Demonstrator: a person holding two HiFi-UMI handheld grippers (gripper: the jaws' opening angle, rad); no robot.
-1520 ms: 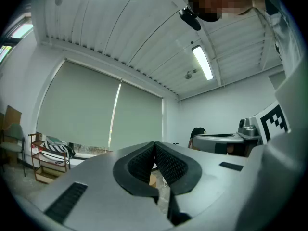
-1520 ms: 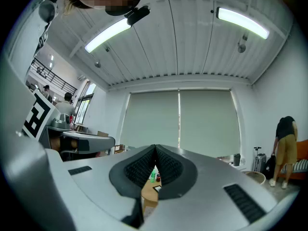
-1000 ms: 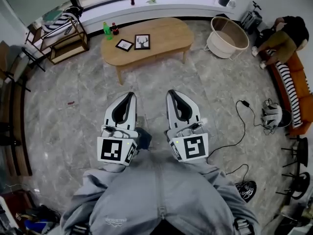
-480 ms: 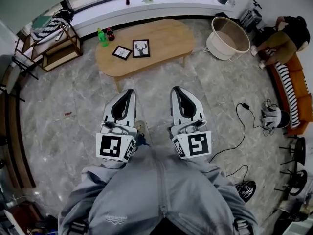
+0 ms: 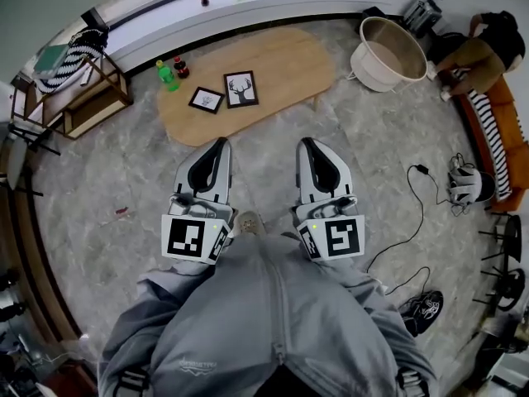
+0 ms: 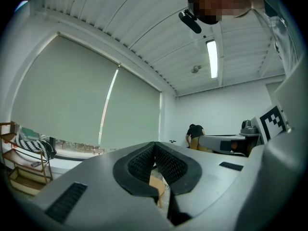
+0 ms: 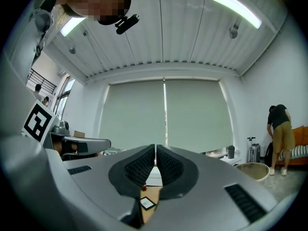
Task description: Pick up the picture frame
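Room: grey marble floor (image 5: 107, 172), with an oval wooden table (image 5: 285, 60) ahead below a long window sill.
Left gripper: the left gripper (image 5: 221, 144) is held level in front of the person's body. Its jaws are pressed together with nothing between them, and the ribbed pads (image 6: 142, 165) meet at the tip.
Right gripper: the right gripper (image 5: 307, 143) sits alongside it, also level. Its jaws are likewise closed and empty, pads (image 7: 139, 167) meeting.
Frames: the deer frame (image 5: 240, 88) lies flat and face up near the middle of the table. The small frame (image 5: 206, 99) lies just beside it on the left, turned at an angle. Both are beyond the gripper tips, with a strip of floor and the table's near edge between. The right gripper view catches the small frame (image 7: 147, 203) low, under its jaws.
Nearby: a green bottle (image 5: 165, 75) and a dark bottle (image 5: 180, 67) stand at the table's left end, close to the small frame. A round tub (image 5: 388, 52) sits off the right end, and a cable (image 5: 413, 213) trails on the floor to the right.
Step in hand: this looks like the approach. Neither gripper is over the table and nothing has been touched.
Next move: close the gap to the table edge, then open one gripper's jaws before reaching in. The frames lie flat, so a jaw probably has to catch an edge or a raised rim. The task does not say which frame is meant. The deer frame lies more directly ahead and is clear of the bottles.
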